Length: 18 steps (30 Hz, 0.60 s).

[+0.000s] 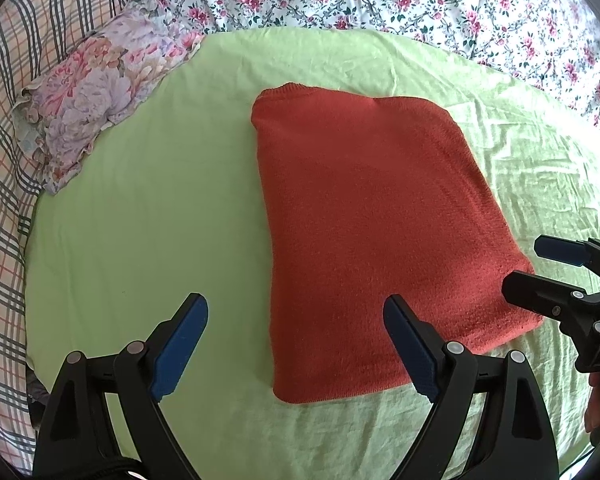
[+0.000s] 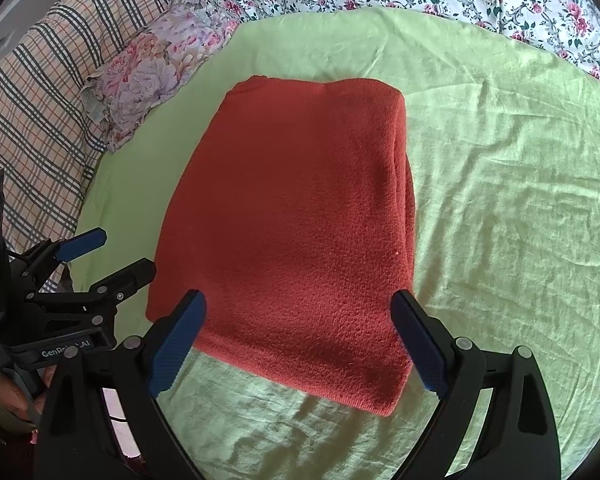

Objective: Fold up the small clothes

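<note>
I'm looking over the green sheet (image 1: 148, 208) spread on the bed, where the red knit (image 1: 372, 216) is lying as a neat folded rectangle near the middle. I'm holding the left gripper (image 1: 296, 344) spread wide at its near left corner and the right gripper (image 2: 300, 344) equally released at the near edge, both gripping nothing. I'm judging the fold nearly finished, so I'm only squaring edges, pressing gently to avoid dragging layers
</note>
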Each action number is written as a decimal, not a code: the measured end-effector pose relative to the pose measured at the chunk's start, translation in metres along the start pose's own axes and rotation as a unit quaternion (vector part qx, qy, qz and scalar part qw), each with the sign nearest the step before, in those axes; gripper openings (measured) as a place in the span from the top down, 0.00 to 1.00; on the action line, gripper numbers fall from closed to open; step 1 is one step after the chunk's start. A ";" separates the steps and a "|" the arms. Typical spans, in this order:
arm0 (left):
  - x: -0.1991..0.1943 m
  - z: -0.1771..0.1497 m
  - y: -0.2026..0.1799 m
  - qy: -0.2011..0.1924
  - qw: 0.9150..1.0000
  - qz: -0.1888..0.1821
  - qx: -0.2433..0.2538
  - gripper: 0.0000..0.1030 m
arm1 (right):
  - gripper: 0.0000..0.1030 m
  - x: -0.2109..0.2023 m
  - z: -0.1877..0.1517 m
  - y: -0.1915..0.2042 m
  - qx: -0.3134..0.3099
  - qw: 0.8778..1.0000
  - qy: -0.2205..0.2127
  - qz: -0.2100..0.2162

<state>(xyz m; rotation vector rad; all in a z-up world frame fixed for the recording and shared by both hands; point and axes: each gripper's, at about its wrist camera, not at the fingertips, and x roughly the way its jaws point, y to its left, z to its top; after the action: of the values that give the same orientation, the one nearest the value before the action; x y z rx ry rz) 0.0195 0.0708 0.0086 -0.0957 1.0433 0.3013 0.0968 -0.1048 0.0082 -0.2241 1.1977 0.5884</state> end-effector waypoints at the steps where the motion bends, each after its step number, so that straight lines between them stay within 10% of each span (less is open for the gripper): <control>1: 0.001 0.001 0.001 0.000 1.000 -0.001 0.000 0.13 | 0.09 0.000 0.001 0.000 0.001 1.000 0.000 0.000; 18: 0.007 0.006 0.002 0.003 1.000 -0.003 0.003 0.12 | 0.09 0.006 0.010 -0.007 -0.003 1.000 0.002 0.003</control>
<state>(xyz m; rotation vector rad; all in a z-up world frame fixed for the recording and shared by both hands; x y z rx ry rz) 0.0275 0.0752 0.0055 -0.0939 1.0505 0.2919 0.1099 -0.1047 0.0054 -0.2277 1.2013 0.5970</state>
